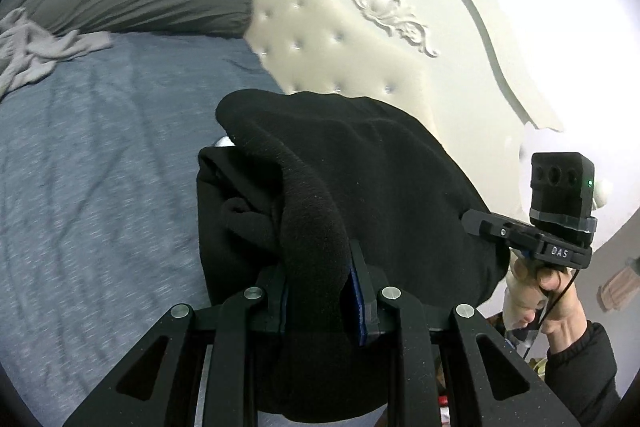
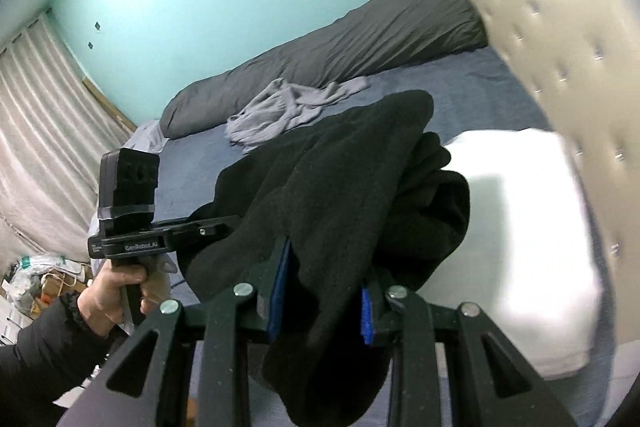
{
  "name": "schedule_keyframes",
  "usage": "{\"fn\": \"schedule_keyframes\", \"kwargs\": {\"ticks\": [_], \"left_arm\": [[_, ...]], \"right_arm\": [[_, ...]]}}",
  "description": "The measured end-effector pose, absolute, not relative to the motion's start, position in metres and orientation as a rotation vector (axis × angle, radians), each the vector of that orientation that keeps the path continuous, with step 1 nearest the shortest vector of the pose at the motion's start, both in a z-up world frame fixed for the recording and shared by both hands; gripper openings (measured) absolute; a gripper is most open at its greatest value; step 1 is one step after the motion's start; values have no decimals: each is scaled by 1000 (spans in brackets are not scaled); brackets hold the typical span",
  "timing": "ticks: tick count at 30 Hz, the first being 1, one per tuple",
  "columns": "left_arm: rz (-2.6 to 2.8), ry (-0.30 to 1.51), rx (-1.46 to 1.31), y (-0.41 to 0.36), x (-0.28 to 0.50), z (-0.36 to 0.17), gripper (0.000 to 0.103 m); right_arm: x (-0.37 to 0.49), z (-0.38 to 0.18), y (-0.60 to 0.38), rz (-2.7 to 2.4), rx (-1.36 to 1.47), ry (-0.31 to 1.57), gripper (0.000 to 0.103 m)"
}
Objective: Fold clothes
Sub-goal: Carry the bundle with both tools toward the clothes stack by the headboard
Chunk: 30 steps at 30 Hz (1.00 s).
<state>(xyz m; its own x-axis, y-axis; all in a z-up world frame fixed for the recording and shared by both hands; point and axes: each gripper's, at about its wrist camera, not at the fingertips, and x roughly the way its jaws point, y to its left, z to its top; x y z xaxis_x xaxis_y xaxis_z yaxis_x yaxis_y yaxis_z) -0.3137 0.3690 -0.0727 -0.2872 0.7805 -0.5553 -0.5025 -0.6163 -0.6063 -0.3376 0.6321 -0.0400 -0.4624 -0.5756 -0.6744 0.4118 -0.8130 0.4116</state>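
Above blue bed [image 1: 100, 155]: left claw [image 1: 320, 291] and right claw [image 2: 320, 291] each clenched on black fleece garment [image 1: 360, 167].

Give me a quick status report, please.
Left gripper and right gripper both shut on black fleece garment, held above bed. Grey garment lies apart.
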Motion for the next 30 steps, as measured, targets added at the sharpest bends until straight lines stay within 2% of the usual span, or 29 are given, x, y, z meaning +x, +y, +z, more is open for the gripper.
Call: {"fn": "schedule_keyframes", "kwargs": {"ticks": [8, 19, 21, 23, 30], "left_arm": [[1968, -377, -1115, 450, -320, -83, 25], [1940, -393, -1200, 498, -308, -137, 25], [1935, -407, -1205, 500, -306, -140, 25], [1939, -411, -1206, 501, -304, -139, 26], [1968, -400, -1220, 490, -301, -135, 31]], "right_arm": [[-364, -51, 704, -2317, 1140, -217, 23], [-369, -121, 750, -2306, 1256, -269, 23], [-365, -121, 753, -2318, 1268, -275, 24], [-361, -114, 755, -2361, 1272, -253, 35], [-339, -76, 757, -2584, 1157, -266, 39]]}}
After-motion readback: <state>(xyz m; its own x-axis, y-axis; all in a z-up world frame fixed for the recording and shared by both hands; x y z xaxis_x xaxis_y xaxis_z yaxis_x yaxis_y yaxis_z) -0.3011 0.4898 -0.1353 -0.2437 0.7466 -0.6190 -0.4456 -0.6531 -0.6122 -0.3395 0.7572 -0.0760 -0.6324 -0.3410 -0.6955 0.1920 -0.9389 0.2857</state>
